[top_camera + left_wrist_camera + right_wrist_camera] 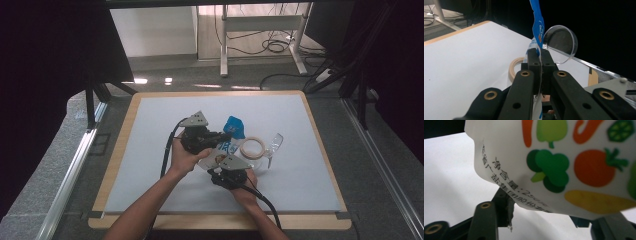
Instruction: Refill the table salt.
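Your left hand-held gripper (539, 56) is pinched tight on the blue top edge of the pouch (537, 22), holding it up over the middle of the worktop (150, 150). Your right hand-held gripper (544, 207) has its jaws set apart around the pouch's lower end, though actual contact is hidden. A tape ring (252, 148) and a clear glass (272, 146) lie just right of the pouch.

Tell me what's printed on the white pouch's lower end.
Colourful vegetables, including green broccoli and a red tomato, on the white plastic pouch; the right gripper view shows it best.

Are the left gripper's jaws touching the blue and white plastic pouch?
Touching. In the left gripper view, the left gripper has its jaws clamped shut on the blue and white plastic pouch.
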Available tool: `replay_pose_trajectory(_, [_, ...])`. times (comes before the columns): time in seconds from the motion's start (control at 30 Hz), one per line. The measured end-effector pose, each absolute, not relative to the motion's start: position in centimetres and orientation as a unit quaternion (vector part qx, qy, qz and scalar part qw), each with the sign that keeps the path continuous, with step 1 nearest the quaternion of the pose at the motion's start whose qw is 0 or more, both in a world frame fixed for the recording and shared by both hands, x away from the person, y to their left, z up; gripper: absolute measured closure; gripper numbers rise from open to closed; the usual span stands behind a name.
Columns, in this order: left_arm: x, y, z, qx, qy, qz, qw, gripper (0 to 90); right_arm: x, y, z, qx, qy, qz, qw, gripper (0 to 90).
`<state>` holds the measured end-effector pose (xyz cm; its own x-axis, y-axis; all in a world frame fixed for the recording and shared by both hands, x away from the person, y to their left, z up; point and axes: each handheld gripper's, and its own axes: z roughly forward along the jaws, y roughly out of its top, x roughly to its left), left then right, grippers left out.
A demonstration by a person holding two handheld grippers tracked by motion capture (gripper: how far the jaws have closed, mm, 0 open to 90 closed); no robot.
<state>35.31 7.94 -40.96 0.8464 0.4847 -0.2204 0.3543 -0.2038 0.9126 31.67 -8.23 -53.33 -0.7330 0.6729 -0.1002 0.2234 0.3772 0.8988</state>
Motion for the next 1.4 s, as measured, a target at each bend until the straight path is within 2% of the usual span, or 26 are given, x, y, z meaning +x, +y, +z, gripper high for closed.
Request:
replay_pose_trajectory(0.23, [36.1,7.9,-41.2,0.777,0.276,0.051,0.563,89.9,31.2,-8.8,-53.2,0.283,0.798,0.489,0.212,50.6])
replay_pose_trajectory(1.4, [38.3,6.0,-41.2,0.812,0.257,0.016,0.524,89.8,30.3,-9.1,-53.2,0.303,0.789,0.495,0.203,50.5])
